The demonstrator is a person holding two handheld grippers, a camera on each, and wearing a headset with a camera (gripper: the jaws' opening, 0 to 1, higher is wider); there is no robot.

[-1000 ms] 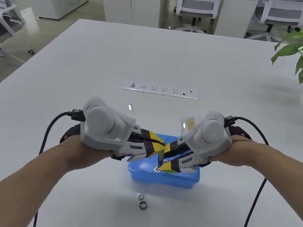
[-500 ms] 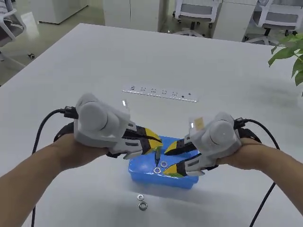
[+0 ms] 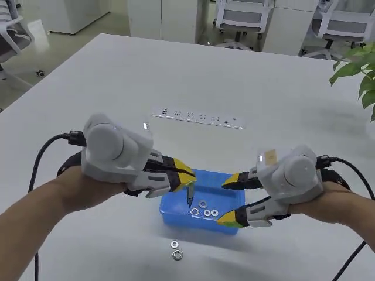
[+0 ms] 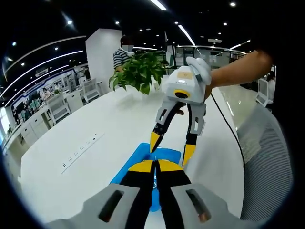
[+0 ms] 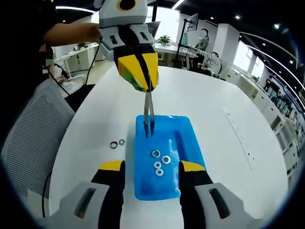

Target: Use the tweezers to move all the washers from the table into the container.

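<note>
Hovering over the shallow blue plastic container (image 3: 176,218), the left tool (image 3: 184,174) is clenched on a pair of slim metal tweezers (image 3: 190,195). Their tips point down into the container's left end. From the right gripper view those tips look bare, with no washer pinched between them, though they are thin enough that I would not swear to it.

Across the container, the right tool (image 3: 230,200) hangs released, its yellow-tipped jaws spread wide and gripping nothing.

Now the score. Three small silver ring washers (image 3: 203,204) lie flat on the container floor, close together near its middle. So a good part of the job looks done.

What is left sits on the white bench (image 3: 117,76): two more silver washers (image 3: 177,254), side by side, just in front of the container's near wall and apart from it.

By my reckoning that makes three in and two to go. The next call is for the tweezers to swing out over that near wall and come down on the bench pair, one at a time.
</note>
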